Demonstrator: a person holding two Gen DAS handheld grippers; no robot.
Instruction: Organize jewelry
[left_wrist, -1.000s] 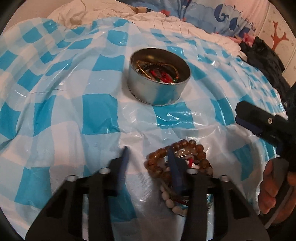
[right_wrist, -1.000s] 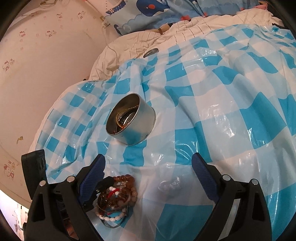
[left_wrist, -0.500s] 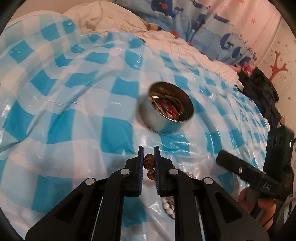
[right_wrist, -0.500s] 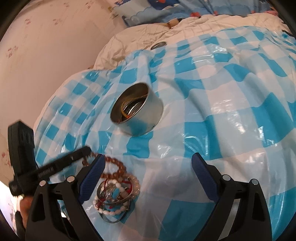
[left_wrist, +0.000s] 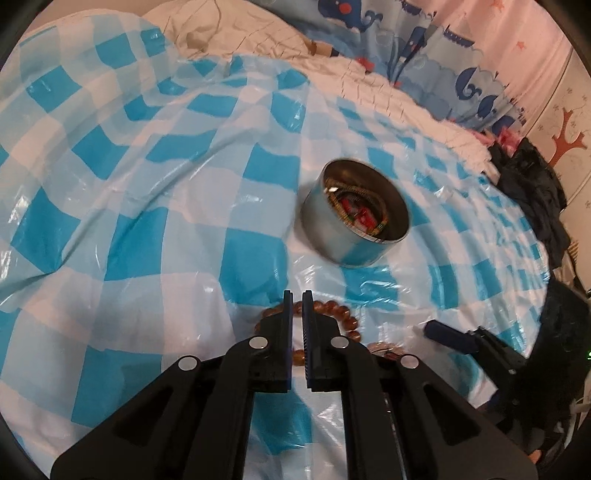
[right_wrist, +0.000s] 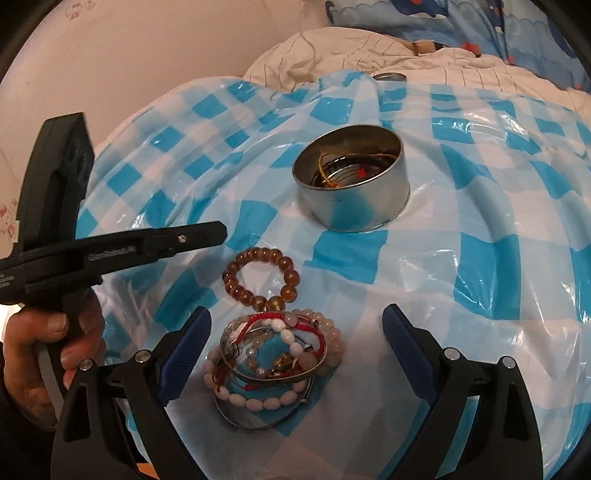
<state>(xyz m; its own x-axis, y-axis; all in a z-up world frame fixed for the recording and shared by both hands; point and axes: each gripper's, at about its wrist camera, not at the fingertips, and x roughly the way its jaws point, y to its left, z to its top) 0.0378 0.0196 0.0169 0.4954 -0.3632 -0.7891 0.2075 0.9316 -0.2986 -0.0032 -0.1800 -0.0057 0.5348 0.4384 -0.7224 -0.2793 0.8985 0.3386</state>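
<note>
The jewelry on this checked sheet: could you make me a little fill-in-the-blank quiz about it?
1. The brown bead bracelet lies ____ the metal tin and the pile of bracelets.
2. In its own view, the right gripper has its jaws wide ____, one on each side of the pile.
3. The plastic sheet is checked in white and ____.

Missing words: between; open; blue.
</note>
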